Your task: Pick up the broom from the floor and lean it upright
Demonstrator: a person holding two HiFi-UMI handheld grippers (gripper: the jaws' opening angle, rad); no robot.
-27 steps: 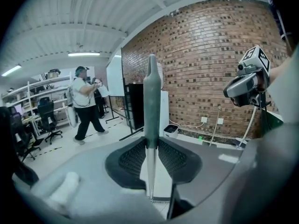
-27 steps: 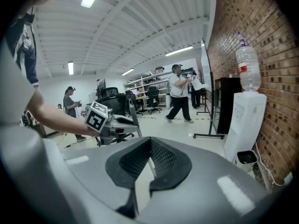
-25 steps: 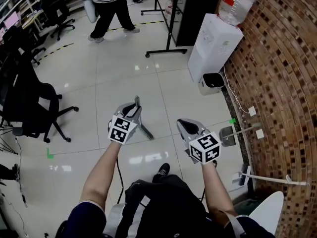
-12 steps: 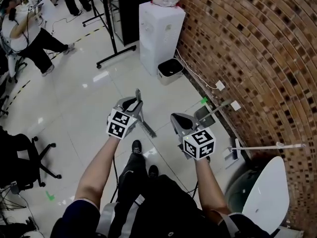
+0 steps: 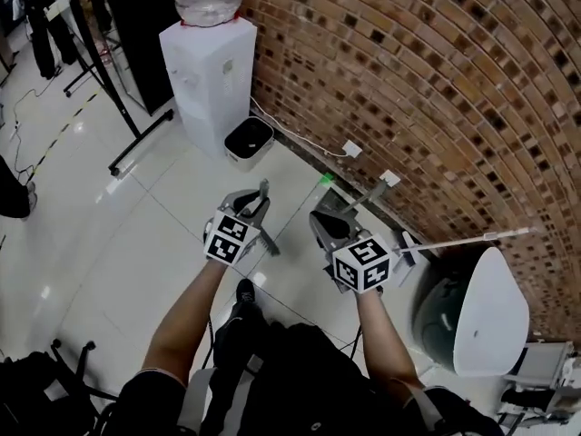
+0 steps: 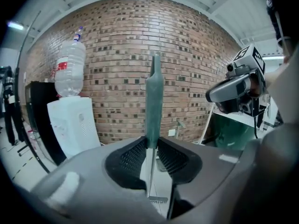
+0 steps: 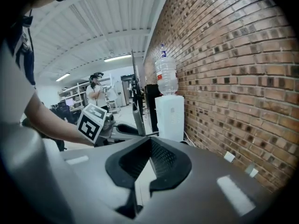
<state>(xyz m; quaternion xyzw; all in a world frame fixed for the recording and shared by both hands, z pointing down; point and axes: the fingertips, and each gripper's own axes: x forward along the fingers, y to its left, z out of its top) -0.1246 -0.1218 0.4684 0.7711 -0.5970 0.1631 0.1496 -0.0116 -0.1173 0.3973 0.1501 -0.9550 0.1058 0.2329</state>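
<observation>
The left gripper was clenched on the broom, its two dark pads pressed on either side of the grey-green handle. The handle stood close to upright: its top rose above the gripper, and the thinner shaft ran down below it to a small brush end over the white tiled floor. I could not tell whether that end touched the floor.

The right gripper was just beside the left one, apart from the broom. It was clenched with its pads together and nothing between them.

Both pointed toward the curved brick wall. A white water dispenser stood against it, and a small bin sat on the floor just beside the dispenser.
</observation>
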